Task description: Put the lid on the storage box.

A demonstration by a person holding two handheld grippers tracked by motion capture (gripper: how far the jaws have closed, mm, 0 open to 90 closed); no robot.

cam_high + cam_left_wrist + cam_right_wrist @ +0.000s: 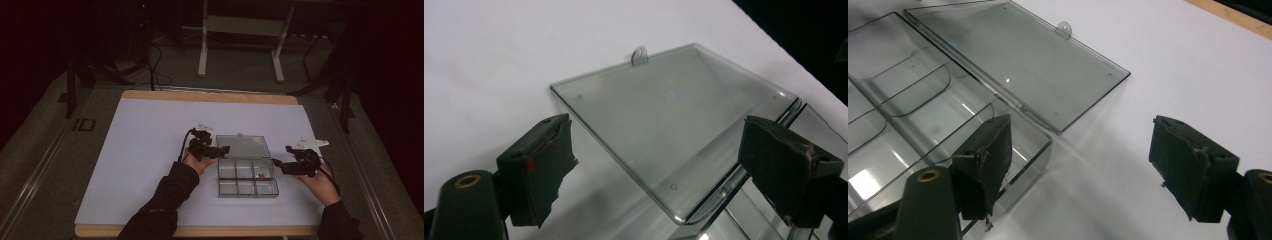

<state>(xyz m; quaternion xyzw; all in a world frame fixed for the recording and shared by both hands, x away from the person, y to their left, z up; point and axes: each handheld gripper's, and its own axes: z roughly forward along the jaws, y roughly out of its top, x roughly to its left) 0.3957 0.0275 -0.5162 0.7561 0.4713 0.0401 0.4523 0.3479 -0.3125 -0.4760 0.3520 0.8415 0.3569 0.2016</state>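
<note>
A clear plastic compartment box (238, 188) lies on the white mat, its lid (243, 146) swung open and flat behind it. A small reddish item (261, 175) sits in the far right compartment. My left gripper (223, 150) hovers at the lid's left edge, open and empty. In the left gripper view the lid (669, 115) and its tab (639, 55) lie between and beyond the left gripper (659, 150). My right gripper (276, 163) is open beside the box's right end. In the right gripper view the right gripper (1083, 150) stands at the box (913, 115) corner, the lid (1013, 55) farther off.
The white mat (145, 145) covers a wooden table whose edge (210, 96) shows at the back. Bare mat spreads to the left of the box and behind the lid. A white stand (202, 50) and cables are on the dark floor beyond.
</note>
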